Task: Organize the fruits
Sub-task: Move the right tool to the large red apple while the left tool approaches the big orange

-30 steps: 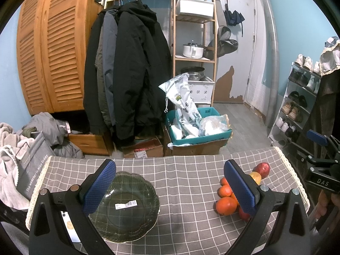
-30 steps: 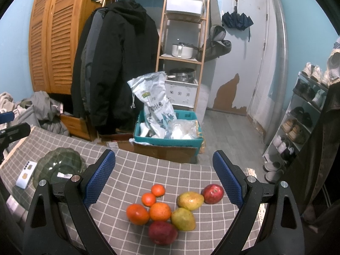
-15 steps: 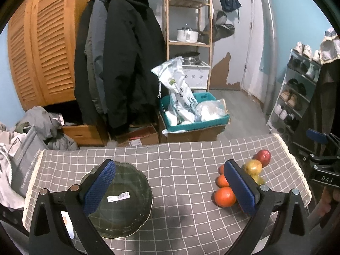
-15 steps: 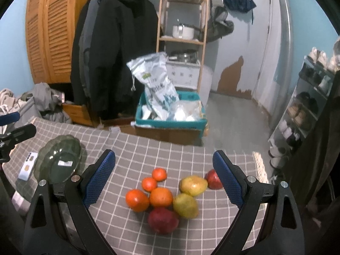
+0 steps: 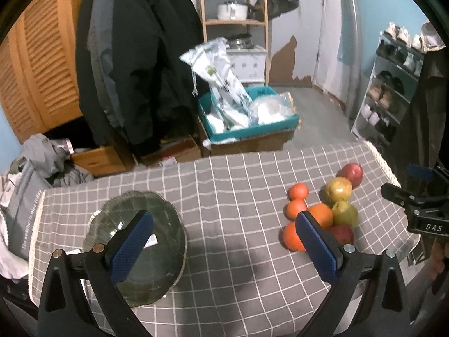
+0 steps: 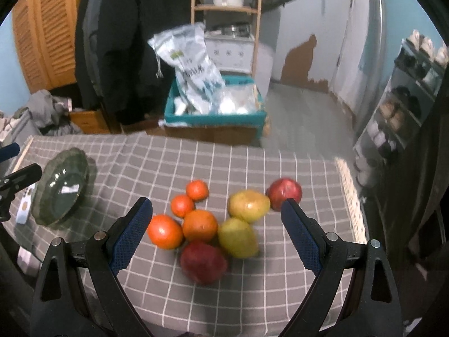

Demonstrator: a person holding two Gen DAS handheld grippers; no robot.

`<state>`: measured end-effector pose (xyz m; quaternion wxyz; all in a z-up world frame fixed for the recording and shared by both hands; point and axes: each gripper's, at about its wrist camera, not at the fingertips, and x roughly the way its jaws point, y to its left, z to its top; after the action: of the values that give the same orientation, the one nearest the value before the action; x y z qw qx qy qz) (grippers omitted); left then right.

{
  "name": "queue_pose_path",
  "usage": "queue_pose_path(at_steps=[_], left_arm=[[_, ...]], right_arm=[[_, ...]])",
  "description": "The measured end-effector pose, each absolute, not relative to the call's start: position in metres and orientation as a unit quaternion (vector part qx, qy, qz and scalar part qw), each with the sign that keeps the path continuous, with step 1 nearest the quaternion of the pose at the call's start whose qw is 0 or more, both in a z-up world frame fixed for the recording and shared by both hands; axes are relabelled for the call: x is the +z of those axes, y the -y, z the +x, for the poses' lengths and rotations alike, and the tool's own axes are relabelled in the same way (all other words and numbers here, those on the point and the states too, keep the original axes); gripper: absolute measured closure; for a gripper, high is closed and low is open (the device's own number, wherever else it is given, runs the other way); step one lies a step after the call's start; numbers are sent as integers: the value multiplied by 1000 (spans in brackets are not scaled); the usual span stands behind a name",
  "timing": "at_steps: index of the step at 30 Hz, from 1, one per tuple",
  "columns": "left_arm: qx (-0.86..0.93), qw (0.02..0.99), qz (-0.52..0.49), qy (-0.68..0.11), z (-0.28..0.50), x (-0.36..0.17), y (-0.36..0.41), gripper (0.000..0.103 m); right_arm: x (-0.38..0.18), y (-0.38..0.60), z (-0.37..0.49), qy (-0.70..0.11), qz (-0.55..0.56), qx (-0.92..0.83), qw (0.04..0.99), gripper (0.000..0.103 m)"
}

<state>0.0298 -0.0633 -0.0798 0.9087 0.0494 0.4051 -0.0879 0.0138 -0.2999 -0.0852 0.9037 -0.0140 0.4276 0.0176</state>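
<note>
Above the grey checked cloth point(image 6: 252, 165), both grippers gape wide, empty: right gripper point(image 6: 216, 226) over the clustered fruit point(image 6: 200, 229); left gripper point(image 5: 221, 238) beside the glass bowl point(image 5: 168, 219); a clumsy pinch could send neighbours rolling off.

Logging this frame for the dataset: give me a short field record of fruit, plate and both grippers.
fruit count: eight, clustered on the checked tablecloth
oranges: four
pears: two, yellow-green
red fruit: two
plate: green glass plate, no fruit on it
left gripper: open, holds nothing
right gripper: open, above the fruit, holds nothing
</note>
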Motion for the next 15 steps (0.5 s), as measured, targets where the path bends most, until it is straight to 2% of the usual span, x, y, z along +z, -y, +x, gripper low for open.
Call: queue_pose_path(at_steps=[15], left_arm=[[-71, 876, 62, -473, 48, -144, 78, 1]], right_arm=[[-176, 305, 27, -542, 12, -15, 840, 11]])
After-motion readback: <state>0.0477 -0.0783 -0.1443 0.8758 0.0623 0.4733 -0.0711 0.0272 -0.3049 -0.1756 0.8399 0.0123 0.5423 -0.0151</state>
